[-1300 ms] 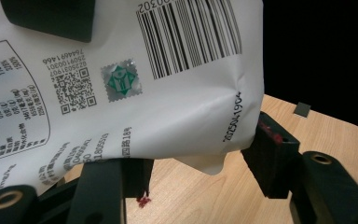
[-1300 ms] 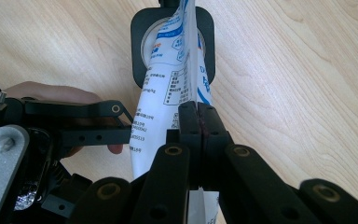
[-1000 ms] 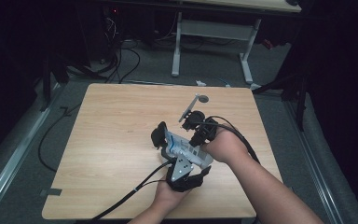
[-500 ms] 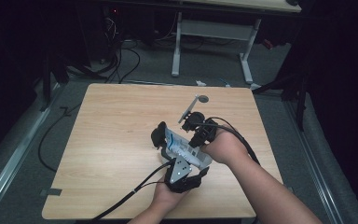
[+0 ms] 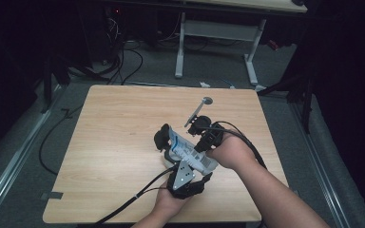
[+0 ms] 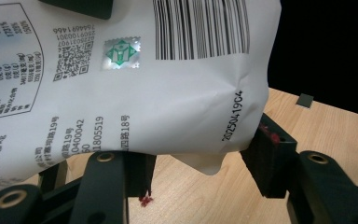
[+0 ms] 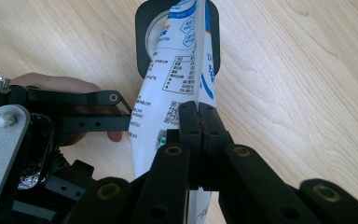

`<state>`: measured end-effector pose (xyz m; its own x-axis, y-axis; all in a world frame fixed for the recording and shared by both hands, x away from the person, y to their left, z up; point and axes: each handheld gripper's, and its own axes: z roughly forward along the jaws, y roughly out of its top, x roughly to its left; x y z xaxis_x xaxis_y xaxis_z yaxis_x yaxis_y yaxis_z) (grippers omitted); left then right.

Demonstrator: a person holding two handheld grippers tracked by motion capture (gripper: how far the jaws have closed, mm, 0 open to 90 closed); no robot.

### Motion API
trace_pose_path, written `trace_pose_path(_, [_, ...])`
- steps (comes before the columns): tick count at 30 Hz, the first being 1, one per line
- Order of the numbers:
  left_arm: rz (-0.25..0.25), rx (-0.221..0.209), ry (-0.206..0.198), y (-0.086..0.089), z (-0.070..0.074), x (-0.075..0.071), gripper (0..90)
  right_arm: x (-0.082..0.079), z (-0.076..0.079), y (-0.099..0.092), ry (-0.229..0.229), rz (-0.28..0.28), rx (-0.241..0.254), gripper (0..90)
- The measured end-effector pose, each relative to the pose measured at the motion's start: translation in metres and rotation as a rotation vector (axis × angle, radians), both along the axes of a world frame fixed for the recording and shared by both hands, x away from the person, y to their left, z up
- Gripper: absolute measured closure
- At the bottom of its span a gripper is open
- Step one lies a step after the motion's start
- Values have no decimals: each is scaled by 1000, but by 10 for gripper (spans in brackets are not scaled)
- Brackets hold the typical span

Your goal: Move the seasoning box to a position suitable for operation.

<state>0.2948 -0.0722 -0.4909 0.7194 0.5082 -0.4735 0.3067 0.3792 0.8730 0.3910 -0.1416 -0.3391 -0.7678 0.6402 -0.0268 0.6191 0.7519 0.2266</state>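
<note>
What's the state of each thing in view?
White printed plastic pouch: held upright off the table, creased.
Right gripper: shut on the pouch's edge.
Left gripper: jaws straddle the pouch's bottom, contact unclear.
Black round-holed block: lying behind the pouch.

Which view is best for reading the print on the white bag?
The left gripper view: the white bag is close there, with barcode, QR code and date stamp sharp. The right gripper view shows it edge-on, pinched by the right gripper. The high view shows it small between both grippers, print unreadable.
</note>
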Motion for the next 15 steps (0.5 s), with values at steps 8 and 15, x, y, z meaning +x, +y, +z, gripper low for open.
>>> trace_pose_path(8, [0, 1, 1, 3, -3, -1, 496, -2, 0, -1, 5, -5, 6, 900])
trace_pose_path(15, [-1, 4, 5, 4, -5, -1, 501, -4, 0, -3, 8, -7, 11, 900])
